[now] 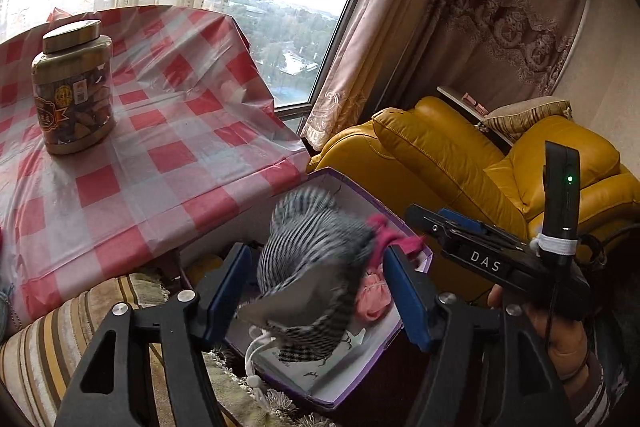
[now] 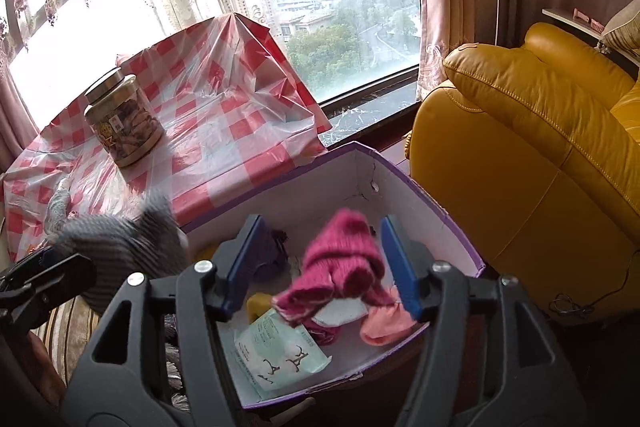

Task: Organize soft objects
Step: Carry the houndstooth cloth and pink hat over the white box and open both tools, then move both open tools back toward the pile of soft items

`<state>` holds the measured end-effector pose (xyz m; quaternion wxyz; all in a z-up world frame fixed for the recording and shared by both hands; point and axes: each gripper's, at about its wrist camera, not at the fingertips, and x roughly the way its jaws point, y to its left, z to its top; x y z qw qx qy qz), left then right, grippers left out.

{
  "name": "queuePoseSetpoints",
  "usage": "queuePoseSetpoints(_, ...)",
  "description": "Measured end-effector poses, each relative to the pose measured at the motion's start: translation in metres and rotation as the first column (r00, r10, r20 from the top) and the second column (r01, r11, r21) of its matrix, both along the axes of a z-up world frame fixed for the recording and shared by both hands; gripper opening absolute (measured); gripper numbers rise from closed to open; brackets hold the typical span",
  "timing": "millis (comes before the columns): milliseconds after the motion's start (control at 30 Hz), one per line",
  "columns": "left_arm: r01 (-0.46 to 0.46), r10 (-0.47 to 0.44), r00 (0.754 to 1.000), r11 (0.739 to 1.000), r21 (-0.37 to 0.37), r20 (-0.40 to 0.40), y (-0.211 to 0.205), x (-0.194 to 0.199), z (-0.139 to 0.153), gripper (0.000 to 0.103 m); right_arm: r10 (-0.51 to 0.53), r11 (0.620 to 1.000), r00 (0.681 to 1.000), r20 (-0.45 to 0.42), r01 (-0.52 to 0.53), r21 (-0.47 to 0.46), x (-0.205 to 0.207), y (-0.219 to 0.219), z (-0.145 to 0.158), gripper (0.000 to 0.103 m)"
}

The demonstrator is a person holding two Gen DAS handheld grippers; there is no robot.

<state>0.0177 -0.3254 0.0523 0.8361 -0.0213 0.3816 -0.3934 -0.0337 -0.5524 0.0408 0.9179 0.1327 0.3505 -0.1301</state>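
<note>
White capital letters "DAS" stand on the black body of the right gripper (image 1: 486, 261), seen from the left wrist view. The label on the jar (image 1: 72, 87) and the print on the white packet (image 2: 276, 351) are illegible.

Your left gripper (image 1: 318, 291) points forward and down, blue fingers (image 1: 228, 287) spread wide, nothing pinched; your right gripper (image 2: 320, 267) likewise has its jaws wide apart. Your right hand (image 1: 560, 339) grips its handle, just right of the left gripper.
</note>
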Motion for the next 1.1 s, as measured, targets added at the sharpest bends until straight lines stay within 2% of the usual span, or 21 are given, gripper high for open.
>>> queuePoseSetpoints(333, -0.032, 0.032, 0.999, 0.999, -0.015, -0.011, 0.012, 0.003, -0.001, 0.069, 0.023, 1.0, 1.0, -0.004, -0.023, 0.003, 0.002, 0.007, 0.001, 0.066)
queuePoseSetpoints(567, -0.099, 0.099, 0.995, 0.995, -0.015, 0.008, 0.036, 0.006, 0.0, 0.069, 0.087, 0.996, 0.996, 0.006, -0.087, 0.002, 0.005, 0.022, 0.006, 0.066)
queuePoseSetpoints(900, -0.225, 0.225, 0.973, 0.974, -0.012, 0.054, 0.089, 0.01, 0.005, 0.069, 0.228, 0.972, 0.974, 0.018, -0.226, -0.06, 0.016, 0.076, 0.019, 0.066)
queuePoseSetpoints(933, -0.235, 0.235, 0.971, 0.972, -0.017, 0.053, 0.094, 0.01, 0.006, 0.069, 0.243, 0.969, 0.97, 0.022, -0.241, -0.06, 0.016, 0.082, 0.02, 0.067)
queuePoseSetpoints(1000, -0.255, 0.256, 0.965, 0.967, -0.02, 0.056, 0.105, 0.009, 0.007, 0.069, 0.26, 0.964, 0.965, 0.028, -0.257, -0.065, 0.016, 0.094, 0.024, 0.075)
queuePoseSetpoints(1100, -0.28, 0.28, 0.956, 0.96, -0.012, 0.084, 0.119, 0.005, 0.01, 0.07, 0.286, 0.955, 0.957, 0.048, -0.281, -0.098, 0.013, 0.119, 0.039, 0.077)
